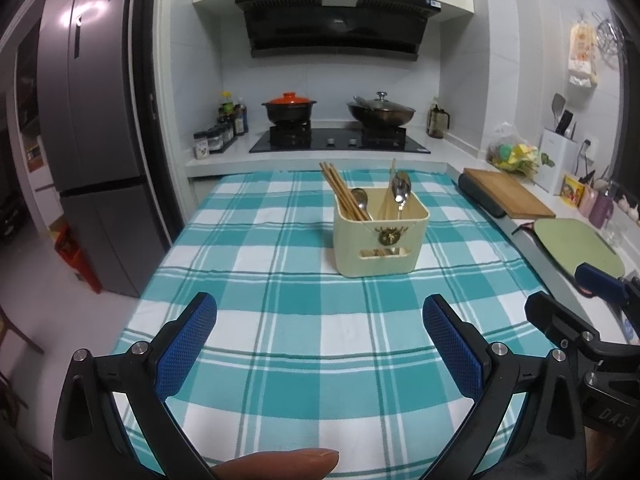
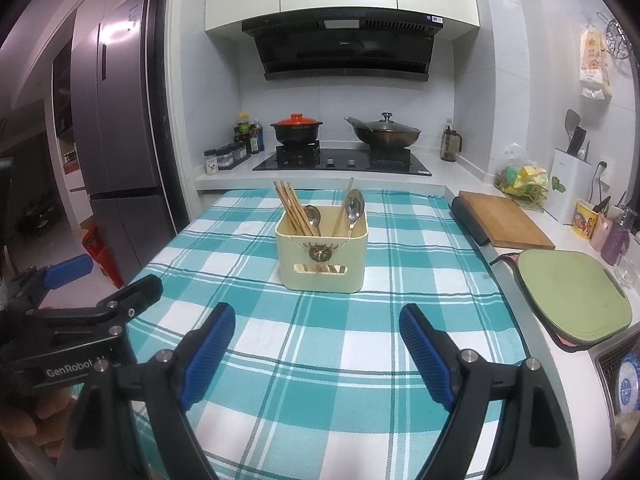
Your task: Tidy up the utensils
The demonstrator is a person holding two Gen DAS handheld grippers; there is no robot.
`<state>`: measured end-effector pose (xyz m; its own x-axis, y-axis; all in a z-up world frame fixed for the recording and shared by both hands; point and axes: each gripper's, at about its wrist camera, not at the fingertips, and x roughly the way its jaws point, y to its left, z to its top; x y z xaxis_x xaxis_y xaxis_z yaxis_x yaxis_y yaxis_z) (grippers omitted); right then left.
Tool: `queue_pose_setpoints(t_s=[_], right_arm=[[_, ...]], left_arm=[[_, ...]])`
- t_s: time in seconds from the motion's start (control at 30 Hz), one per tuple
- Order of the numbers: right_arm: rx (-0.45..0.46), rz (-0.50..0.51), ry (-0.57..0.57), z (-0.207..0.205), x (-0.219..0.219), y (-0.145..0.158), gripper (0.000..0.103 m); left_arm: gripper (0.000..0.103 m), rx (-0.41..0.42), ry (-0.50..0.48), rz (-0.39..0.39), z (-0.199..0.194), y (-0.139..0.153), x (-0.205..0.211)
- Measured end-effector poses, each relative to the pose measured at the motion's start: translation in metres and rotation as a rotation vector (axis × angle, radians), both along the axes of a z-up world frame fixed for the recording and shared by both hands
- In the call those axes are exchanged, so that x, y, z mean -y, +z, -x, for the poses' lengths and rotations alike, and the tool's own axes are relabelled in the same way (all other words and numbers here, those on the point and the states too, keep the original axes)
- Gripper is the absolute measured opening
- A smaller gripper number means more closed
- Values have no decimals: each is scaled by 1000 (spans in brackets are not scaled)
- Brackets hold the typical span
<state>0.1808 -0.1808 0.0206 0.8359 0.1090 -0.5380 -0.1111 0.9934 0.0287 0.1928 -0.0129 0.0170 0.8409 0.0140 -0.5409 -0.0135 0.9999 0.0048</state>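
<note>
A cream utensil holder [image 1: 380, 240] [image 2: 322, 258] stands on the teal checked tablecloth [image 1: 280, 280] [image 2: 420, 264]. Wooden chopsticks [image 1: 340, 190] [image 2: 290, 206] lean at its left, and two metal spoons [image 1: 401, 190] [image 2: 354, 206] stand inside with another single chopstick. My left gripper [image 1: 320, 312] hovers open over the cloth, well short of the holder, nothing between its blue pads. My right gripper [image 2: 316, 322] is likewise open and empty, in front of the holder. Each gripper shows at the edge of the other's view.
Behind the table runs a counter with a hob, an orange-lidded pot [image 1: 289, 106] and a lidded wok [image 1: 381, 111]. A wooden board [image 2: 502, 218] and a green board [image 2: 572, 294] lie on the right counter. A fridge [image 1: 92, 120] stands left. A fingertip [image 1: 280, 462] shows at the bottom.
</note>
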Motion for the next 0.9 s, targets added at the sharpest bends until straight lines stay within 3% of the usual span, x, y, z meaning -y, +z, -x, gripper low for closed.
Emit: queue_pose_setpoints(t_s=[0.9], right_arm=[[-3,0,-1,0,-2,-1,86]], left_arm=[[103,-11,-4,-1,-3,-1,3]])
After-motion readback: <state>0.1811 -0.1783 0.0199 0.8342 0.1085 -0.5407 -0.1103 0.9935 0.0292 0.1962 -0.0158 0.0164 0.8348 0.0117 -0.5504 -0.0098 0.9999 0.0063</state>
